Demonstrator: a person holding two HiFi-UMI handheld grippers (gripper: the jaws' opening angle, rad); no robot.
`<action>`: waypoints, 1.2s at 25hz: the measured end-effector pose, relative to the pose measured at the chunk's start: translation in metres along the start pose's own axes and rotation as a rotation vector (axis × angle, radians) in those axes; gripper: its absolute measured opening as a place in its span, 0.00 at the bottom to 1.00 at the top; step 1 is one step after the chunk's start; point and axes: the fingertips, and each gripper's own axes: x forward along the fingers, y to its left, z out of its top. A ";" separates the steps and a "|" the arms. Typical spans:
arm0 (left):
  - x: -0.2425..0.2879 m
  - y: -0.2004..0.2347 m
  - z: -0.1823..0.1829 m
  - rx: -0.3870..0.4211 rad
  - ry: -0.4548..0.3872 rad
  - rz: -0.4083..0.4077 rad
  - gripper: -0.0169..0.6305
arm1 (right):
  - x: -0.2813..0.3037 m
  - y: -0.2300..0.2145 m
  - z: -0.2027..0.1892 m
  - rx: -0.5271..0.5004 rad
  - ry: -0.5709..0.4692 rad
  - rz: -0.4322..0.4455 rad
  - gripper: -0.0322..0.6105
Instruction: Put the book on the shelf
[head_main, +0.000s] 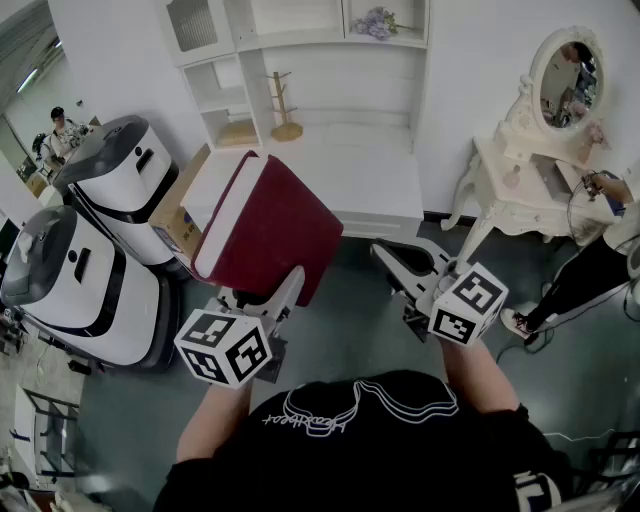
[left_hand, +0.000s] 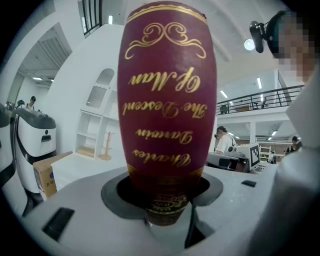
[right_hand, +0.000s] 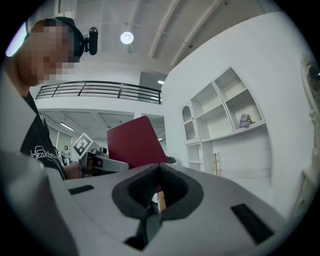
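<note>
A thick dark red book (head_main: 270, 225) with gilt lettering on its spine (left_hand: 167, 100) is held up in the air, tilted, page edges toward the left. My left gripper (head_main: 262, 292) is shut on its lower end, and the spine sits in the notch between the jaws (left_hand: 167, 200). The white shelf unit (head_main: 300, 60) stands beyond it, above a white desk top (head_main: 360, 175). My right gripper (head_main: 388, 258) hovers to the right of the book, jaws together with nothing in them (right_hand: 155, 200). In the right gripper view the book's red cover (right_hand: 135, 142) shows to the left.
Two white, grey-topped machines (head_main: 110, 185) (head_main: 70, 290) and a cardboard box (head_main: 178, 215) stand at the left. On the shelf sit a wooden mug tree (head_main: 286, 105) and purple flowers (head_main: 378, 20). A white vanity with an oval mirror (head_main: 565, 80) and a person (head_main: 600, 245) are at the right.
</note>
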 end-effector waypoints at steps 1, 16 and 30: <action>0.002 0.000 -0.002 0.004 0.002 0.000 0.35 | -0.001 -0.001 -0.001 -0.001 -0.001 -0.004 0.06; 0.030 0.023 -0.004 -0.044 -0.090 -0.021 0.35 | 0.011 -0.035 -0.026 0.051 0.006 -0.045 0.06; 0.127 0.108 0.014 -0.084 -0.114 -0.113 0.35 | 0.090 -0.128 -0.044 0.083 0.023 -0.072 0.06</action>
